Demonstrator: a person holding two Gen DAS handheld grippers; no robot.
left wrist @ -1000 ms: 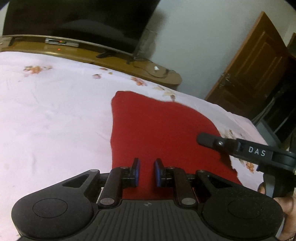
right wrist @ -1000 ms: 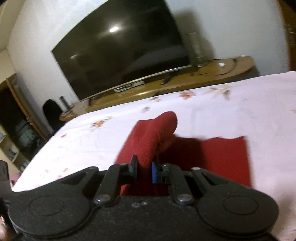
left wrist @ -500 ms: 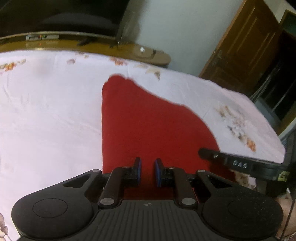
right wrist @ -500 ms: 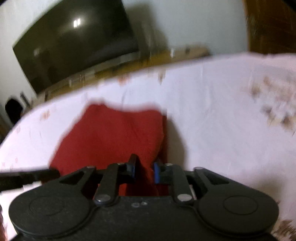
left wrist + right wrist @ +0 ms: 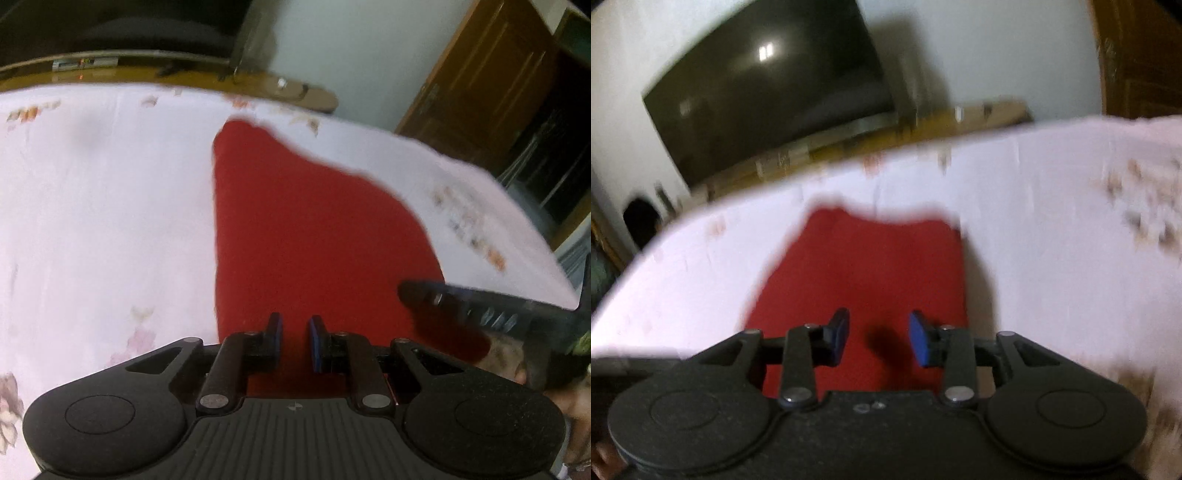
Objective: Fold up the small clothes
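Near edge of red cloth point(image 5: 314, 240) hidden under left gripper point(image 5: 294, 341) body; can't tell whether pads pinch it. Right view smeared by blur: cloth far edge soft, bedsheet point(image 5: 1052, 240) print just smudges, items on wooden shelf point(image 5: 923, 122) unreadable. TV point(image 5: 768, 85) cut off at top in left view. Right gripper point(image 5: 879, 338) only partly seen from left cam, blurred. Hand point(image 5: 509, 358) mostly hidden at right edge.

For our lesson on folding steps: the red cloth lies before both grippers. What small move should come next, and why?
Probably lift the right gripper clear: its fingers have just been opening, nothing is between them, and the red cloth lies flat on the sheet.
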